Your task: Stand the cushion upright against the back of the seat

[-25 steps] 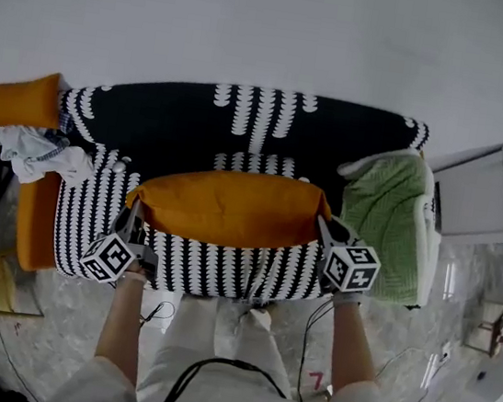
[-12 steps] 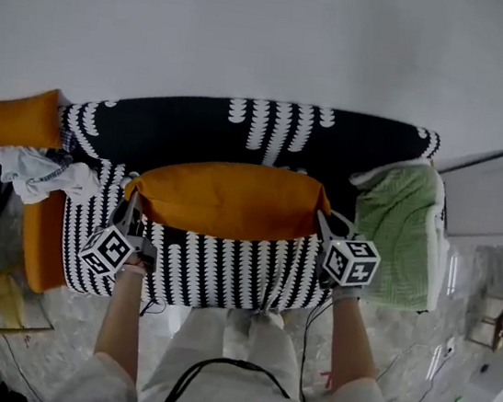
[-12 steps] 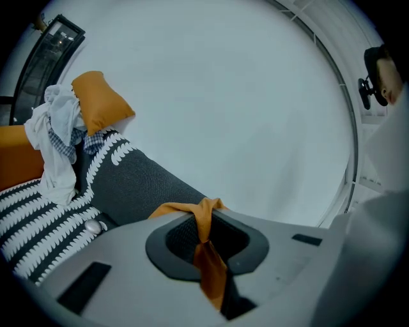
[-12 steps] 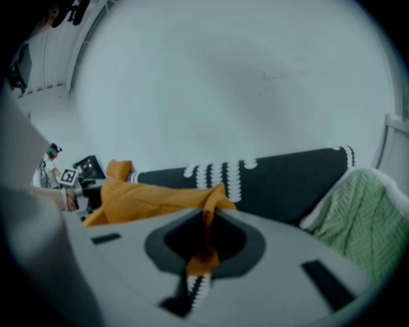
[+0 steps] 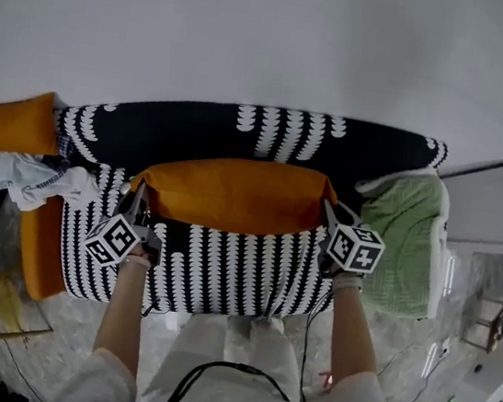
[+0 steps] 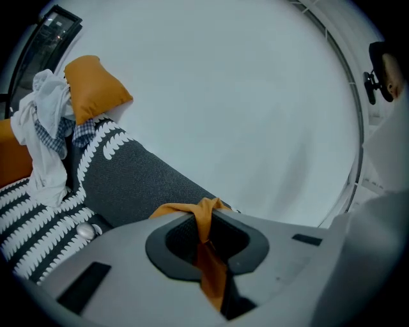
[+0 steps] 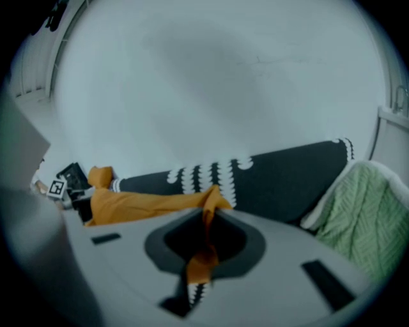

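Note:
A long orange cushion [image 5: 229, 192] hangs across the sofa seat [image 5: 223, 270], close in front of the black backrest [image 5: 242, 134]. My left gripper [image 5: 138, 192] is shut on the cushion's left corner; orange fabric [image 6: 208, 255] is pinched between its jaws. My right gripper [image 5: 327, 208] is shut on the right corner, with an orange fold [image 7: 208, 214] caught in its jaws. In the right gripper view the cushion [image 7: 147, 201] stretches off to the left, toward the other gripper's marker cube [image 7: 56, 187].
A green knitted blanket [image 5: 401, 244] covers the sofa's right end. At the left end sit an orange bolster [image 5: 17, 121] and a crumpled white cloth [image 5: 36, 179]. White furniture [image 5: 492, 206] stands to the right; a plain wall [image 5: 275, 32] rises behind the sofa.
Both grippers have carried the cushion away from the seat's front edge and toward the backrest; more striped seat now shows in front of it. Both stay shut on its corners.

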{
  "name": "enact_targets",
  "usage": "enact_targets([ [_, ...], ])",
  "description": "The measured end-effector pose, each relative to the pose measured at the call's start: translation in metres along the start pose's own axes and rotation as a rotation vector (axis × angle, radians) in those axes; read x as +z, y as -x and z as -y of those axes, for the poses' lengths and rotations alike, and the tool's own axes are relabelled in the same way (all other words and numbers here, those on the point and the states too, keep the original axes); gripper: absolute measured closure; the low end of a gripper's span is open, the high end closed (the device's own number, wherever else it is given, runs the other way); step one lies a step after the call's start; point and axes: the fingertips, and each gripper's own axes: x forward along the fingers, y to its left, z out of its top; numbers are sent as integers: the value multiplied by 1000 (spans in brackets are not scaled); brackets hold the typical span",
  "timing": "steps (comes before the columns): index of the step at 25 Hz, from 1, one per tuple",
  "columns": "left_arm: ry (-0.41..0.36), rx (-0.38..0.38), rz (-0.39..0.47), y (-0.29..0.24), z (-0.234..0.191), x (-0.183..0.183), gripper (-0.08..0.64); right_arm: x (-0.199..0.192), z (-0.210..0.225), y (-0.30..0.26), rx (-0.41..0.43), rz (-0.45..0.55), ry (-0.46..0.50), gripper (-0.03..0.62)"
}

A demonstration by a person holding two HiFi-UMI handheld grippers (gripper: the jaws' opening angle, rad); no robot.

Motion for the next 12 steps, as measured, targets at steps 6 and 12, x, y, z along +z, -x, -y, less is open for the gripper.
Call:
enact_targets([
  [6, -21, -24, 1, -30, -3, 10, 506, 18, 8, -25, -36, 13, -7, 552],
  [12, -44, -36, 6, -52, -6, 16, 506, 32, 14, -49, -45, 21, -15, 552],
])
